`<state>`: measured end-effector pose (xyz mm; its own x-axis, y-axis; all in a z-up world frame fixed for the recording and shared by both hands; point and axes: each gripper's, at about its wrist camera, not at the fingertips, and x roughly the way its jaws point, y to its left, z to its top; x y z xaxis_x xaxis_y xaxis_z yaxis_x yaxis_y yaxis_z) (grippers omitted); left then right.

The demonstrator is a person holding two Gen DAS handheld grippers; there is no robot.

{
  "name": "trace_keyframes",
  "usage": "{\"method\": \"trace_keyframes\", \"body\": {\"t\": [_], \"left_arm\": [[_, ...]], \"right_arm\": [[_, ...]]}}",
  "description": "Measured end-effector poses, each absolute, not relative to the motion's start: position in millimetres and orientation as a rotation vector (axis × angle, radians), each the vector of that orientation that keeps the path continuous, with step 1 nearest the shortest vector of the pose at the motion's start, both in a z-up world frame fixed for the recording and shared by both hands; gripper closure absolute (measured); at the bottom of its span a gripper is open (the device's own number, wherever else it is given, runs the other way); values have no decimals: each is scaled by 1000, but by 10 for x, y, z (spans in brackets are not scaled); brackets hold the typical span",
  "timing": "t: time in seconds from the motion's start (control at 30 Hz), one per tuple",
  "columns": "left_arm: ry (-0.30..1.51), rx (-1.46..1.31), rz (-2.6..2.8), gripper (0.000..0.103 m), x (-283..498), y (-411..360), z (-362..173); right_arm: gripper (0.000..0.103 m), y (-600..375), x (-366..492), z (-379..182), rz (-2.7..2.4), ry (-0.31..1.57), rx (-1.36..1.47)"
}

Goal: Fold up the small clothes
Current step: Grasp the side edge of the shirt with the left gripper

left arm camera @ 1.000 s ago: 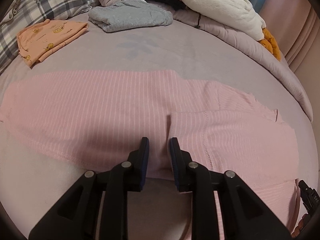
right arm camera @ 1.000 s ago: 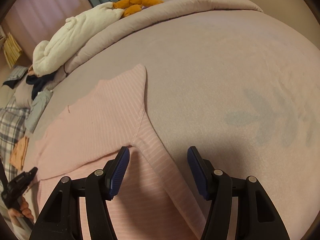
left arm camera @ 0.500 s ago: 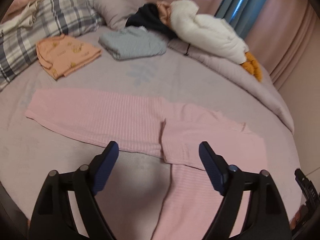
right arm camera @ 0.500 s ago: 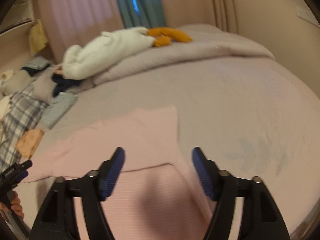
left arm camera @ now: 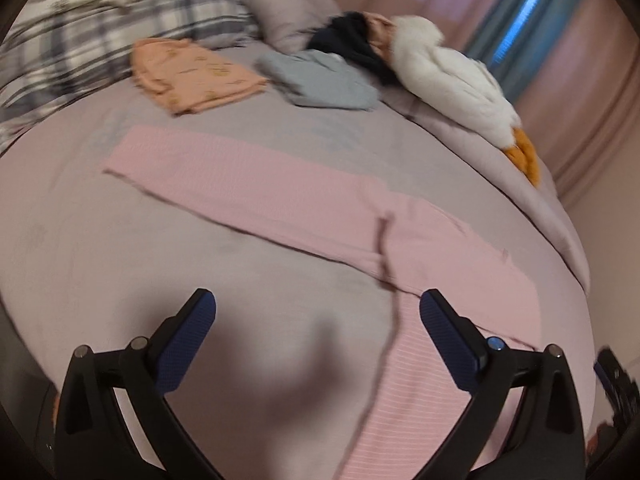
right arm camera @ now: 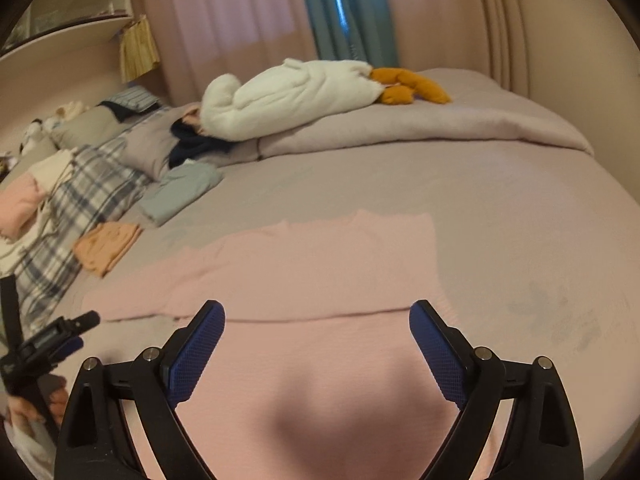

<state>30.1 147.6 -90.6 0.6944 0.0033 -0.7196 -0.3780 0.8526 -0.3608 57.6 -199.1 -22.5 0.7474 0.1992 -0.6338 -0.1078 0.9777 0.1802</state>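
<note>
A pink ribbed garment (left arm camera: 288, 200) lies flat on the bed, one part stretched to the left and another folded across it near the right. It also shows in the right wrist view (right arm camera: 320, 276). My left gripper (left arm camera: 316, 312) is open and empty, raised above the sheet by the garment's near edge. My right gripper (right arm camera: 316, 320) is open and empty, raised above the garment's near part. The left gripper shows at the left edge of the right wrist view (right arm camera: 48, 340).
A folded orange garment (left arm camera: 192, 76) and a folded grey-blue one (left arm camera: 320, 84) lie at the back of the grey bed sheet (left arm camera: 120, 280). A plaid pillow (left arm camera: 100, 12), a dark garment, a white plush goose (right arm camera: 288, 96) and a rolled duvet (right arm camera: 440, 128) lie behind.
My left gripper opened, letting go of the pink garment, and both grippers lifted and pulled back from it. The garment now lies flat on the bed.
</note>
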Motion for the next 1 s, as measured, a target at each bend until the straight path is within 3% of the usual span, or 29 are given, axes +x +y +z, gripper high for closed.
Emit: {"method": "trace_keyframes", "body": {"t": [0.4,0.77,1.0], "left_arm": [[655,-764,393,2,213,2268,-1137],[642,-850,500,17,503,2761,-1447],[605,-861,531,32,638,2981,-1556]], "right_arm": [[10,-2046,403,-312,147,731,170],[10,-2082,442,-461,85,787,196],[10,-2064,488,-488,65,800,193]]}}
